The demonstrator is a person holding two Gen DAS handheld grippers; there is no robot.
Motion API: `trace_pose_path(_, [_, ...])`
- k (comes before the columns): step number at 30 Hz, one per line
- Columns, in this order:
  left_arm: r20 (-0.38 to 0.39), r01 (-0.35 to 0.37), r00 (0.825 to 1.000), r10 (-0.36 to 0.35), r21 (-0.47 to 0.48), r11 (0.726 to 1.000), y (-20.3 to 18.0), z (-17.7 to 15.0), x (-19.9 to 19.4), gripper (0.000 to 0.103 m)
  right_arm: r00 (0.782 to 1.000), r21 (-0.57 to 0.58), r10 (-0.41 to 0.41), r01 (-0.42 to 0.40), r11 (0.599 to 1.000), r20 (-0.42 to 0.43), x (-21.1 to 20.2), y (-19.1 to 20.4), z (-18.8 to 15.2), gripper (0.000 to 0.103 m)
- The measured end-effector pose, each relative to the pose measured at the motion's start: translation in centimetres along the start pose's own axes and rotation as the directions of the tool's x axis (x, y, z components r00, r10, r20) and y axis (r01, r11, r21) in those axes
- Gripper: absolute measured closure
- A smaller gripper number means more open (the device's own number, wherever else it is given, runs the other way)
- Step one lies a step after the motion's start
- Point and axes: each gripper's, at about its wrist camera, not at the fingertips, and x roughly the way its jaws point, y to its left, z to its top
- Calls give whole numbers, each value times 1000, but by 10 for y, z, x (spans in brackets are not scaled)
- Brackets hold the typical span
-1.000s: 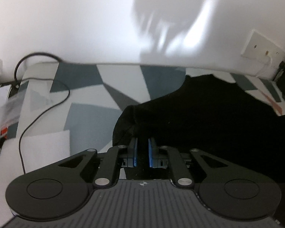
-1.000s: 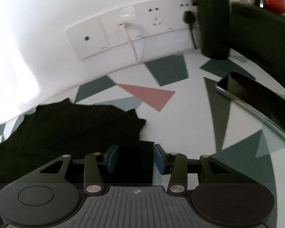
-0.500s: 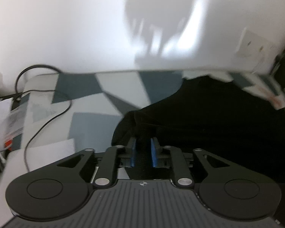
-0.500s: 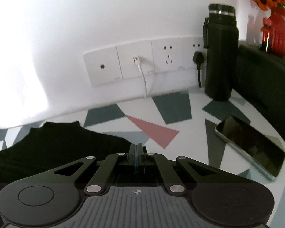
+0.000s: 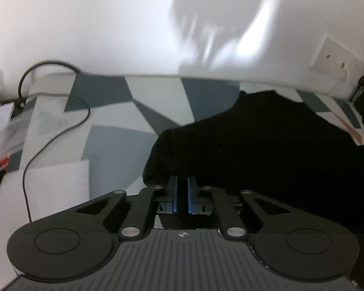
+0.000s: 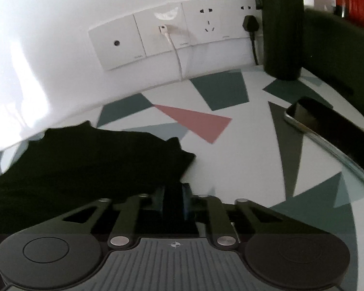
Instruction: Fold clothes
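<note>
A black garment point(image 5: 266, 145) lies spread on the tabletop point(image 5: 114, 145), whose cover is white with grey, teal and pink triangles. It fills the right half of the left wrist view and the lower left of the right wrist view point(image 6: 85, 165).

The left claw point(image 5: 182, 189) sits at the garment's near left edge. Its blue pads point(image 5: 174, 194) stand close together with a narrow dark gap between them, and black cloth runs into that gap; I cannot tell whether the pads actually pinch it.

The right claw point(image 6: 173, 198) is at the garment's right edge, where a pointed corner of cloth juts toward the bare tabletop point(image 6: 230, 165). Its pads are nearly together with dark cloth between them, so it appears to grip a fold of the garment.

Left of the garment a black cable point(image 5: 48, 140) curls over the tabletop. On the right side a phone point(image 6: 327, 126) lies flat, a dark bottle point(image 6: 281, 29) stands by the wall sockets point(image 6: 170, 36), and a white cable point(image 6: 174, 48) hangs from one socket
</note>
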Motion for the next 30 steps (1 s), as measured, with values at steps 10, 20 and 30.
trace_pose_path(10, [29,16,999,-18,57,998,-1,1,-20,97,998,-77,-45,48,996,36,-32,23,13,92])
trace_pose_path(20, [-11,-46,999,46,43,998,13,0,17,95,996,-56,-89,88,995,-15,6,11,5,86])
trace_pose_path(30, [-14,5,1000,-5,1,1000,28,0,9,71,983,53,-166,162,985,83,-16,-17,6,73])
